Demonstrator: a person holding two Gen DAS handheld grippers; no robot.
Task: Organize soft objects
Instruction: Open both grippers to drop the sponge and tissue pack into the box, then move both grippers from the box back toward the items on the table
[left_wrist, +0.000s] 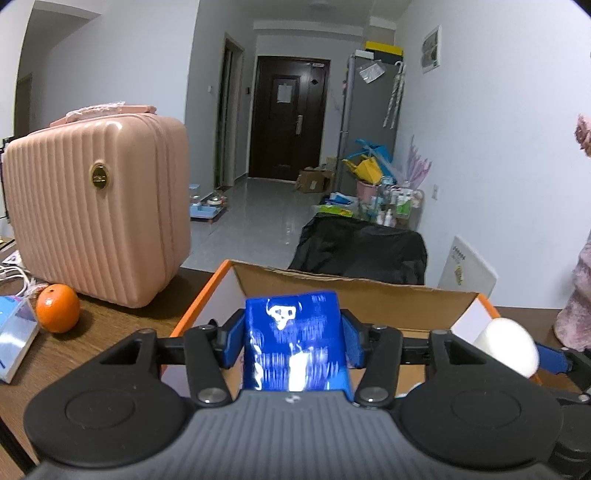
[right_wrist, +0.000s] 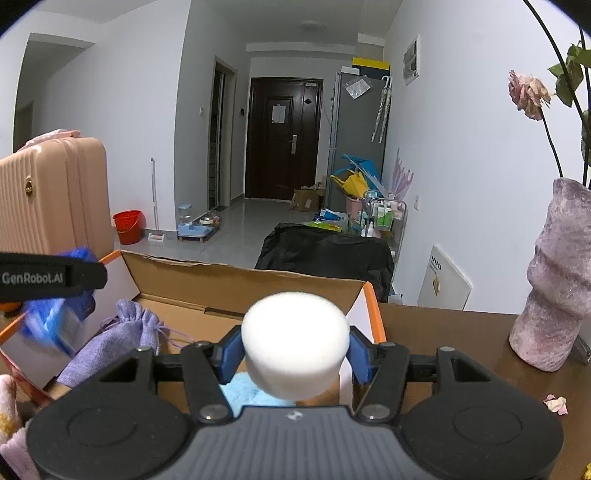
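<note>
My left gripper (left_wrist: 293, 341) is shut on a blue tissue pack (left_wrist: 295, 339) and holds it over the open cardboard box (left_wrist: 354, 291) with orange edges. My right gripper (right_wrist: 295, 352) is shut on a white round sponge (right_wrist: 295, 339) above the same box (right_wrist: 236, 284). The sponge also shows at the right in the left wrist view (left_wrist: 508, 345). Inside the box lie a lilac drawstring pouch (right_wrist: 118, 339) and a light blue cloth (right_wrist: 240, 395). The left gripper with the blue pack shows at the left of the right wrist view (right_wrist: 55, 314).
A pink ribbed case (left_wrist: 96, 214) stands on the brown table left of the box, with an orange (left_wrist: 58, 308) and a small box (left_wrist: 14, 339) beside it. A purple vase with a dried rose (right_wrist: 554, 288) stands right of the box. A fluffy pink cloth (right_wrist: 11, 413) lies at lower left.
</note>
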